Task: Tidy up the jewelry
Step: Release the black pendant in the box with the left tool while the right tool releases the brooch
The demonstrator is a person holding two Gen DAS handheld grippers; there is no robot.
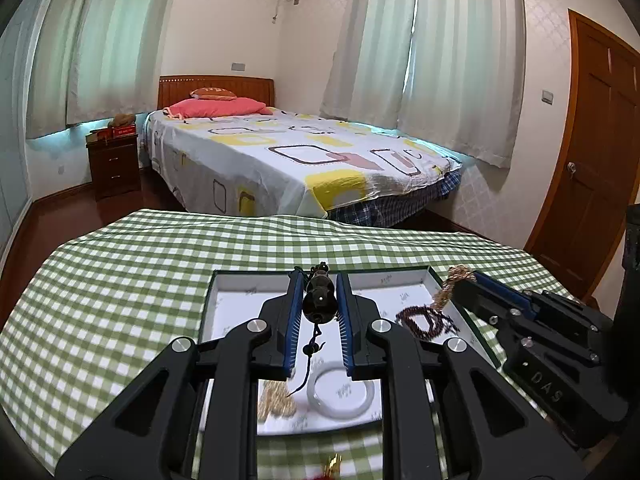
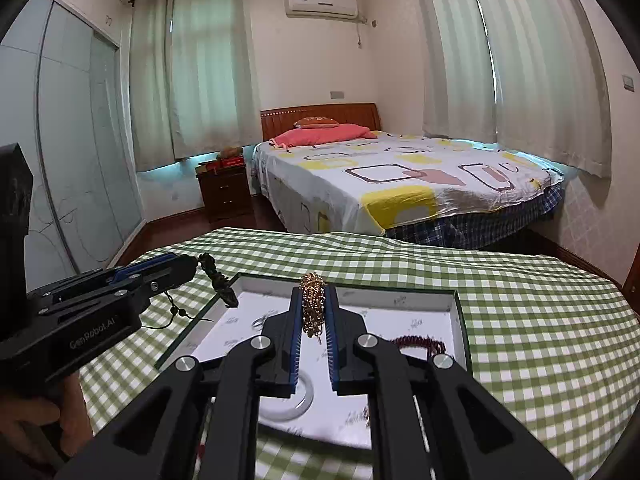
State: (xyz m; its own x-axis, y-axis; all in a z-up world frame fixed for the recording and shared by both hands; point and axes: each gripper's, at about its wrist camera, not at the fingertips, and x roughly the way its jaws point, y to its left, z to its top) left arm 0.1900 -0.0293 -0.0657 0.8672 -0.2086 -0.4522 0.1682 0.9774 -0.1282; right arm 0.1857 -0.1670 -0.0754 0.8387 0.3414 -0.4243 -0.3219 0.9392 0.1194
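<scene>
A shallow white-lined box [image 1: 248,280] [image 2: 456,308] lies on the green checked table. My left gripper [image 1: 319,280] is shut on a dark carved pendant [image 1: 319,300] with a cord, held above the box; the pendant also shows in the right wrist view [image 2: 222,282]. My right gripper [image 2: 314,292] is shut on a gold chain [image 2: 313,306] above the box; the chain also shows in the left wrist view [image 1: 450,288]. In the box lie a white bangle [image 1: 340,394] [image 2: 298,400], a dark red bead bracelet [image 1: 426,320] [image 2: 418,342] and a gold chain pile [image 1: 276,400].
The table wears a green checked cloth [image 1: 120,300] [image 2: 540,320]. A small red and gold item [image 1: 332,466] lies at the near table edge. Behind stand a bed [image 1: 300,152], a nightstand [image 1: 114,168] and a wooden door [image 1: 596,160].
</scene>
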